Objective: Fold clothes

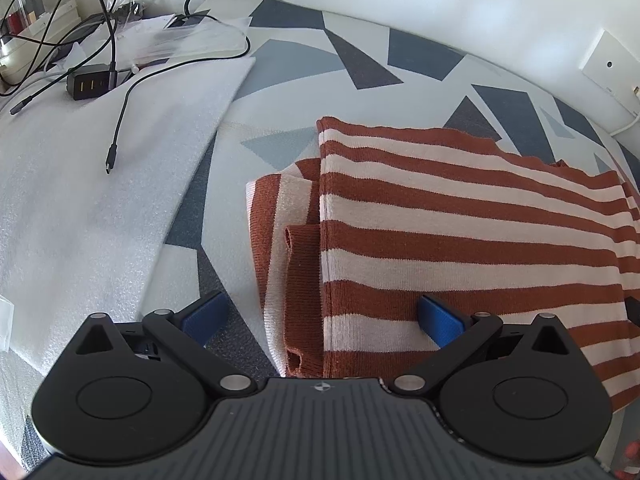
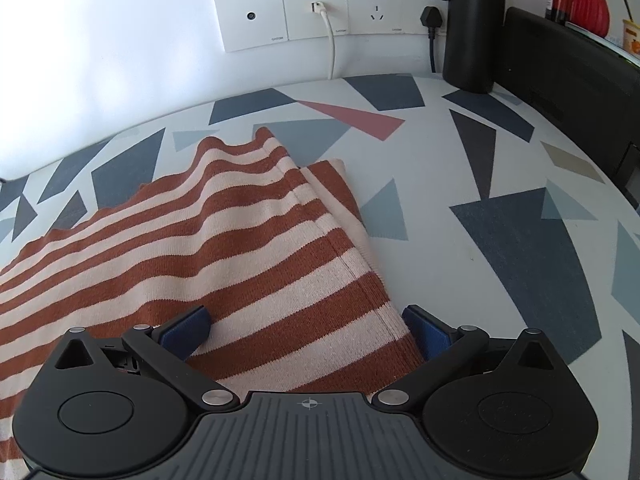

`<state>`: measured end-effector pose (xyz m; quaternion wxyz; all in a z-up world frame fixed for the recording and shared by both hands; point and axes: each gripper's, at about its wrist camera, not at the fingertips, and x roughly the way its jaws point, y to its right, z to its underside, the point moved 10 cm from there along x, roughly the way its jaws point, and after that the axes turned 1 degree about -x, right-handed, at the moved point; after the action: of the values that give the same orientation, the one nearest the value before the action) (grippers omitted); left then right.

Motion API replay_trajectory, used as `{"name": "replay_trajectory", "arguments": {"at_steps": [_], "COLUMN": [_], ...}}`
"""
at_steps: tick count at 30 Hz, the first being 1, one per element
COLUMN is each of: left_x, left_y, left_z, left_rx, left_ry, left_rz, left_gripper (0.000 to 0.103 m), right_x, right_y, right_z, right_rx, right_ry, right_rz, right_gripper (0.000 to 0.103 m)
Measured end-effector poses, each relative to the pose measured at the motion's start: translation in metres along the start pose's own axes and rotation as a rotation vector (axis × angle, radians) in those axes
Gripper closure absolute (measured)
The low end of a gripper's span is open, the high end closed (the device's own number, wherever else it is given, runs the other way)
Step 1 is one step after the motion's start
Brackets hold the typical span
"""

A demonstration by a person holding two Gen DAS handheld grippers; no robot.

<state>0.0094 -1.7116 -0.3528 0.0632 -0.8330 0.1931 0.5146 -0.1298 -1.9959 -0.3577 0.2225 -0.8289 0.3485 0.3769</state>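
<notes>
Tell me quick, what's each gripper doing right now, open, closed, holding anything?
Left gripper: open, holding nothing, over the striped garment's edge.
Right gripper: open, holding nothing, garment edge between its fingers.

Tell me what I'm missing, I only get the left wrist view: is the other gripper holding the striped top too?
Observer: No. The right gripper is open, its blue pads astride the striped top's edge.
Operator: What's past that edge?
Observer: Bare patterned tablecloth, then a black bottle standing by the wall.
Operator: Anything plugged in over there?
Observer: Yes, a white cable and a black plug sit in the wall sockets.
</notes>
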Motion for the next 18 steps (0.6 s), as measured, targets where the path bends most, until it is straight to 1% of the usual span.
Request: {"name": "replay_trajectory", "arguments": {"at_steps": [5,9,10,11,13,14,15,16,18], "left_x": [-0.001,-0.001,-0.001,-0.003,-0.007,-0.008,-0.009,-0.007,-0.004], "left_y": [0.0,0.0,0.0,-0.002,-0.012,-0.016,-0.019,-0.021,-0.021], "left_z": [0.0,0.0,0.0,0.0,-0.003,-0.004,-0.005,-0.004,-0.004], "left_rx": [0.021,0.038,0.042,0.037,0.02,0.012,0.004,-0.005,-0.017], "left_ry": [0.004,0.006,0.007,0.012,0.039,0.047,0.052,0.044,0.032], "left_rz": [0.017,0.031,0.034,0.03,-0.006,-0.011,-0.011,-0.004,0.006], "left_gripper": [0.0,0.0,0.0,0.001,0.001,0.001,0.001,0.001,0.0], "right_x": [0.0,0.002,0.002,0.002,0.002,0.006,0.01,0.016,0.025], "right_y": [0.0,0.0,0.0,-0.001,-0.004,-0.005,-0.007,-0.006,0.001], "right_z": [-0.001,-0.006,-0.01,-0.016,-0.031,-0.036,-0.041,-0.043,-0.044], "right_rx": [-0.028,-0.011,-0.004,-0.014,-0.086,-0.127,-0.164,-0.179,-0.138], "right_ry": [-0.035,-0.085,-0.081,-0.062,-0.025,-0.032,-0.046,-0.064,-0.096], "right_rz": [-0.03,-0.021,-0.024,-0.036,-0.051,-0.056,-0.063,-0.066,-0.069], "right_gripper": [0.001,0.001,0.003,0.008,0.007,0.002,0.001,0.001,0.001]}}
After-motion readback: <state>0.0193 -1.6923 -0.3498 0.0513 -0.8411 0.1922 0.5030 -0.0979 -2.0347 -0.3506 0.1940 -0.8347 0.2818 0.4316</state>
